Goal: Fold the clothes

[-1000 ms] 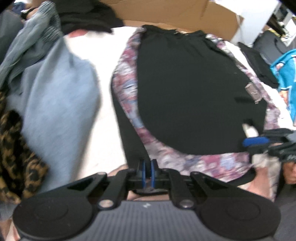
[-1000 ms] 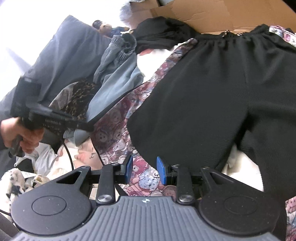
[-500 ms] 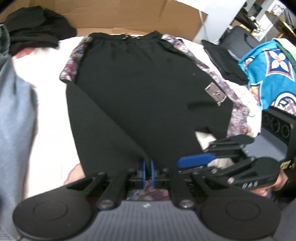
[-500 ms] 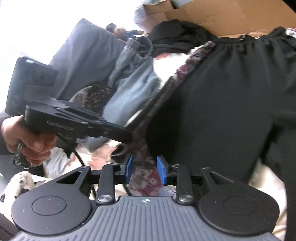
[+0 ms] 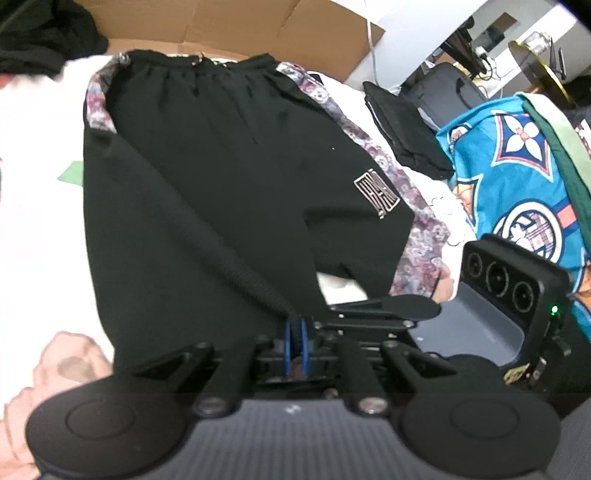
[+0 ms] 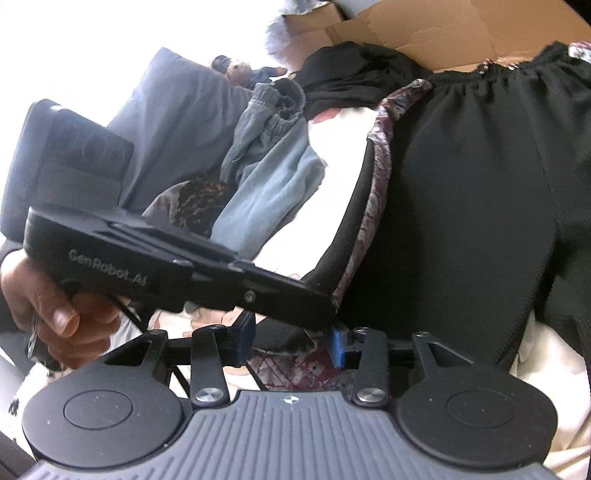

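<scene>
Black shorts (image 5: 229,177) with floral side panels and a logo patch lie spread on a white surface, waistband at the far end. My left gripper (image 5: 294,345) is shut on the hem of the left leg, which is pulled across toward the right leg. It also shows in the right wrist view (image 6: 325,306), its tip pinching the shorts (image 6: 461,206) at the hem. My right gripper (image 6: 291,341) is open, its blue pads either side of the floral hem, right under the left gripper's tip. It shows from the side in the left wrist view (image 5: 388,314).
A cardboard box (image 5: 236,29) stands behind the shorts. A pile of clothes with a light blue garment (image 6: 273,192) and a leopard print lies at the left. A blue patterned bag (image 5: 517,177) and a black folded item (image 5: 402,133) sit at the right.
My left gripper has carried the left leg's hem to the right, folding it over toward the right leg. The two grippers have come together at the hem.
</scene>
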`<action>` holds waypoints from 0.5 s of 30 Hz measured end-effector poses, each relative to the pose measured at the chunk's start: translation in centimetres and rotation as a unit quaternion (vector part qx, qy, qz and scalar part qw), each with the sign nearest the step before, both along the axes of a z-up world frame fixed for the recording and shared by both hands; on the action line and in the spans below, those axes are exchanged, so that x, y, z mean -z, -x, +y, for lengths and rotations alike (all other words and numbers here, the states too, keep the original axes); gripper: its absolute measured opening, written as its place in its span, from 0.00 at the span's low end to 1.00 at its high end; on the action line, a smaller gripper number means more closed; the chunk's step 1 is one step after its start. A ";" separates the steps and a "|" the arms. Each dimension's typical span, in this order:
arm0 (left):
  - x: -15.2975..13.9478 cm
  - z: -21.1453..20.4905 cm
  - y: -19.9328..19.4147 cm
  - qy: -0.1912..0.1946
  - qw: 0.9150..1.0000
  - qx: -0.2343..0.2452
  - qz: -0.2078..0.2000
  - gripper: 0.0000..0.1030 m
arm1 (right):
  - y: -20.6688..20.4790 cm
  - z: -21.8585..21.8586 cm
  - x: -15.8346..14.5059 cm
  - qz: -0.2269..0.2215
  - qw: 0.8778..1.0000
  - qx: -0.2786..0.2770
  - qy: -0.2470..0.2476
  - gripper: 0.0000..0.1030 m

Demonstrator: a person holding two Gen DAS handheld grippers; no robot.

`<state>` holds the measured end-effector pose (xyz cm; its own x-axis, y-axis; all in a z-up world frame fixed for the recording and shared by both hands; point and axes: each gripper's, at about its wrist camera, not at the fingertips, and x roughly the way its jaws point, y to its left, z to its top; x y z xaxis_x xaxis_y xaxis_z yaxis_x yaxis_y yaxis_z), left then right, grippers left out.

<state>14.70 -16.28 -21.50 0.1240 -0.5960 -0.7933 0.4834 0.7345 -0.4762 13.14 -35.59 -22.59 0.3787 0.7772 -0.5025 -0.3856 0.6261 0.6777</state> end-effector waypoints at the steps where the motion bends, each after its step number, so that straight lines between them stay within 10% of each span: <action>1: 0.1 0.0 -0.1 0.003 1.000 0.000 0.004 0.07 | 0.0 -0.1 0.2 0.002 1.000 0.004 0.000 0.46; 12: 0.0 0.0 -0.5 0.018 1.000 -0.006 0.013 0.07 | -0.7 0.5 1.6 0.015 0.999 0.040 0.008 0.45; 15: 0.0 -0.1 -0.4 0.022 1.000 -0.007 0.016 0.08 | -0.9 0.5 2.0 0.021 0.998 0.054 0.011 0.30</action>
